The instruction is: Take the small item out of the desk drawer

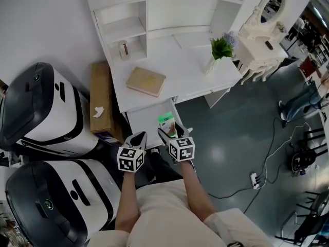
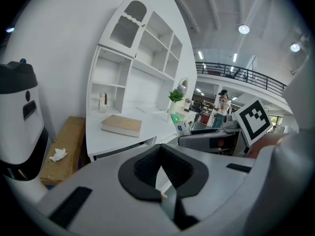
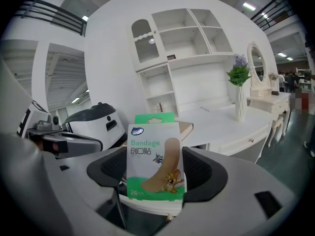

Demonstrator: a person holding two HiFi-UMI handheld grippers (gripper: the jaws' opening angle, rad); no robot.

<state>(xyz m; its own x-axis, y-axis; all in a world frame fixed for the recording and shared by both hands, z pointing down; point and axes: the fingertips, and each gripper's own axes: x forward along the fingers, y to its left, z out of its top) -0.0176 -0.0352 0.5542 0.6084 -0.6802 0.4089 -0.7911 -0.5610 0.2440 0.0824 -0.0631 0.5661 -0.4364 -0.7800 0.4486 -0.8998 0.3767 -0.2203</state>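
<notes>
My right gripper (image 1: pixel 168 133) is shut on a small white-and-green bandage box (image 1: pixel 166 120), held upright just above the open desk drawer (image 1: pixel 145 121). In the right gripper view the box (image 3: pixel 155 163) stands between the black pads (image 3: pixel 204 176) of the gripper (image 3: pixel 156 183), with its printed face towards the camera. My left gripper (image 1: pixel 138 137) hovers at the drawer's front left corner, jaws together and holding nothing. The left gripper view shows its pads (image 2: pixel 147 168) meeting, and the bandage box (image 2: pixel 181 124) off to the right.
On the white desk (image 1: pixel 180 68) lie a tan book (image 1: pixel 146 81), a vase of green plants (image 1: pixel 220 50) and a small bottle (image 1: pixel 124 49). A cardboard box (image 1: pixel 101 102) and two large white-and-black machines (image 1: pixel 41 112) stand to the left. A white vanity table (image 1: pixel 264 40) and floor cables (image 1: pixel 257 179) are to the right.
</notes>
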